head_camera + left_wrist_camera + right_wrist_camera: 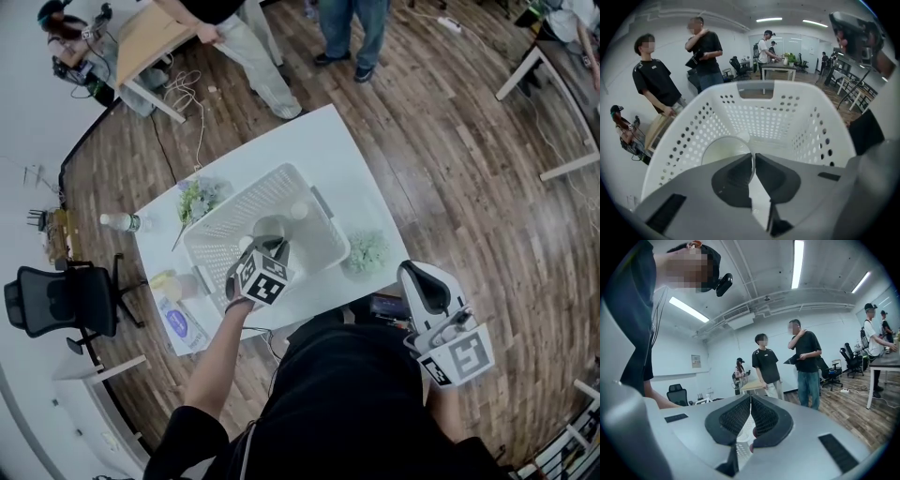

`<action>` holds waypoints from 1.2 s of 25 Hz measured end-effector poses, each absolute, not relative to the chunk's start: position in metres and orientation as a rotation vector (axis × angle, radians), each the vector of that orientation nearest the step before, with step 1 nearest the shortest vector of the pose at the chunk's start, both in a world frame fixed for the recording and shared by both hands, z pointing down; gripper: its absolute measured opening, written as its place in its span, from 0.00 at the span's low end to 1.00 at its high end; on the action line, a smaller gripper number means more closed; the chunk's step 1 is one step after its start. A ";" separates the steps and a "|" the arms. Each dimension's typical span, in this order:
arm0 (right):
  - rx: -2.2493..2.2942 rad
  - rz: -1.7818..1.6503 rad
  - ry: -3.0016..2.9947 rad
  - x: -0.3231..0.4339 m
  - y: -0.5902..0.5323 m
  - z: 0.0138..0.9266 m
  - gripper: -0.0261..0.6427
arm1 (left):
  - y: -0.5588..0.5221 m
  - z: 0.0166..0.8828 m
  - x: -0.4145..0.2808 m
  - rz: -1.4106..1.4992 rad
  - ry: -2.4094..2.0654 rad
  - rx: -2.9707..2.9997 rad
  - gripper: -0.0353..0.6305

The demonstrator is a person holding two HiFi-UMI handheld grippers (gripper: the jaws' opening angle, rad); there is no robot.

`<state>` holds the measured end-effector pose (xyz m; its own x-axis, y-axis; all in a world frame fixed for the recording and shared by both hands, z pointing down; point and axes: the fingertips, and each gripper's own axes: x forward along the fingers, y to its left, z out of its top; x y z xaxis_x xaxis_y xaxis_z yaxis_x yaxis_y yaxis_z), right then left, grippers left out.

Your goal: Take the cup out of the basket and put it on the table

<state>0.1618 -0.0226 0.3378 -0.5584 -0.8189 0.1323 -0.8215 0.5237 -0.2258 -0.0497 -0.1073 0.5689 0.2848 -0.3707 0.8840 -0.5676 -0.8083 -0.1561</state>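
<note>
Two dark jaws of the left gripper [753,158] pinch the thin rim of the white round cup [724,150]. Its mouth faces the camera, lower centre, inside the white perforated plastic basket [820,136]. The right gripper [750,401] has its jaws together, empty.

- The white table [309,145] holds a white basket [246,202].
- One plant [199,199] sits just left of the basket, another plant [367,251] just right.
- A flat packet [183,323] lies near the basket.
</note>
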 end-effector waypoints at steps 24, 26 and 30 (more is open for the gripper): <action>0.652 0.377 -3.008 -0.021 -0.039 0.334 0.08 | 0.050 0.451 -0.275 1.288 -1.669 1.810 0.10; 0.643 0.372 -2.995 -0.028 -0.036 0.336 0.08 | 0.060 0.481 -0.286 1.292 -1.630 1.771 0.10; 0.661 0.358 -2.958 -0.036 -0.031 0.340 0.08 | 0.066 0.544 -0.301 1.301 -1.546 1.728 0.10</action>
